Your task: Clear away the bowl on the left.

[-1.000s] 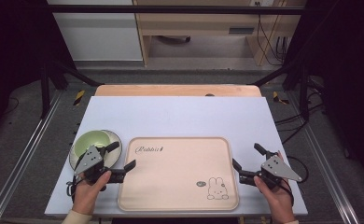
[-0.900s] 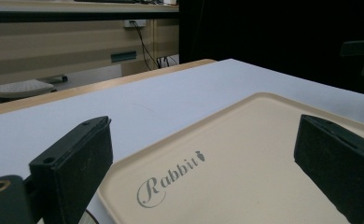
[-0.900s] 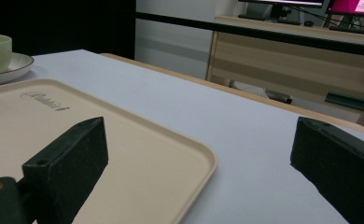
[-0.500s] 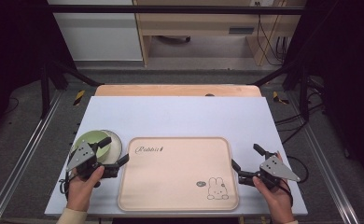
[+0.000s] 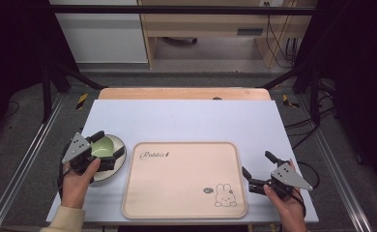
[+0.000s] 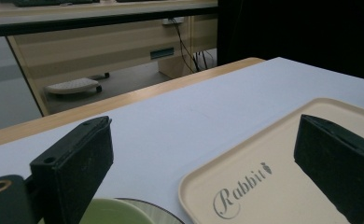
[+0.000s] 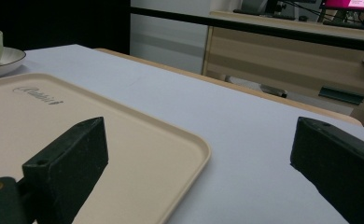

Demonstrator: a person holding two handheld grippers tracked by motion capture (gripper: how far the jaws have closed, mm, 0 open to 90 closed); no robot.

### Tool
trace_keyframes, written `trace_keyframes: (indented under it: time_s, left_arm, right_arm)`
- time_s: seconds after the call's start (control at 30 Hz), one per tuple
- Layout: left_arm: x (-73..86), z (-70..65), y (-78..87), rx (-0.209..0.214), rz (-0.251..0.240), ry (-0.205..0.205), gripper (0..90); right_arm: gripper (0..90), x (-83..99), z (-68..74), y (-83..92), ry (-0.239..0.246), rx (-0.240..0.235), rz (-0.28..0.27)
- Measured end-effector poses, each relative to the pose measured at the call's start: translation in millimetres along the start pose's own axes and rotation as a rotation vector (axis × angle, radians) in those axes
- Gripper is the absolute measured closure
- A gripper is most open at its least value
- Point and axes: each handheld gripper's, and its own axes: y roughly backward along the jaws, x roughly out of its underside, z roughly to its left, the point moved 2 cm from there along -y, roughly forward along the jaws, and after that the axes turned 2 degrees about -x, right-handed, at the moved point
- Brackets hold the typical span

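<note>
1. Overhead, a pale blue-white rectangular tabletop (image 5: 186, 121) sat with a light wooden strip (image 5: 184, 93) along its far edge, ringed by a black metal frame (image 5: 186, 9) and grey floor.
2. Beyond the table stood a beige wooden desk (image 5: 210, 24) with cables (image 5: 278, 34) hanging at its right side; the room's left and right sides were dark.
3. A cream rectangular plastic tray with rounded corners (image 5: 184, 179) lay on the near middle of the table, printed with the word "Rabbit" at its far left and a small rabbit drawing (image 5: 224, 195) at its near right.
4. Just left of the tray, a pale green cup (image 5: 103, 145) sat on a round white saucer with a dark rim (image 5: 116, 166).
5. The left gripper (image 5: 110, 149), held in the person's left hand (image 5: 78, 181), had its jaws spread wide on either side of the cup, not touching it as far as could be told.
6. The right gripper (image 5: 259, 166), held in the right hand (image 5: 285, 208), sat just right of the tray with its jaws also spread wide, holding nothing.
7. The left gripper view added a close look at the tray's script lettering (image 6: 238, 191), the cup's green rim (image 6: 119, 211) at the bottom edge, and a white object on the floor under the desk (image 6: 73, 85).
8. The right gripper view showed the tray's raised lip (image 7: 201, 154) from low down, the cup and saucer far off at the left, and a lit pink screen (image 7: 353, 4) on the desk.
</note>
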Motion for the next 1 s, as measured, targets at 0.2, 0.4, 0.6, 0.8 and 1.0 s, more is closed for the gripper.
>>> trace_keyframes:
  time_s: [0.2, 0.4, 0.6, 0.8, 1.0]
  left_arm:
    - [-8.8, 13.8, -7.1, -0.046, 0.016, -0.026, 4.8]
    - [-6.9, 36.5, -9.5, -0.129, 0.046, -0.032, 4.9]
    - [3.4, 55.1, 2.5, -0.204, 0.111, -0.008, 4.9]
    - [16.7, 68.0, 9.6, -0.224, 0.181, 0.034, 5.3]
    - [22.2, 79.5, 15.2, -0.258, 0.213, 0.078, 7.3]
  right_arm:
    - [4.3, 1.4, -0.9, -1.8, 0.000, 0.004, 0.009]
    - [4.4, 1.6, -0.6, -2.4, 0.000, -0.002, 0.009]
    - [4.4, 0.5, -0.5, -2.7, 0.000, -0.010, 0.007]
    - [4.4, 0.1, 1.0, -3.6, 0.007, -0.013, 0.009]
    - [4.4, 0.3, 1.8, -3.6, 0.013, -0.017, 0.014]
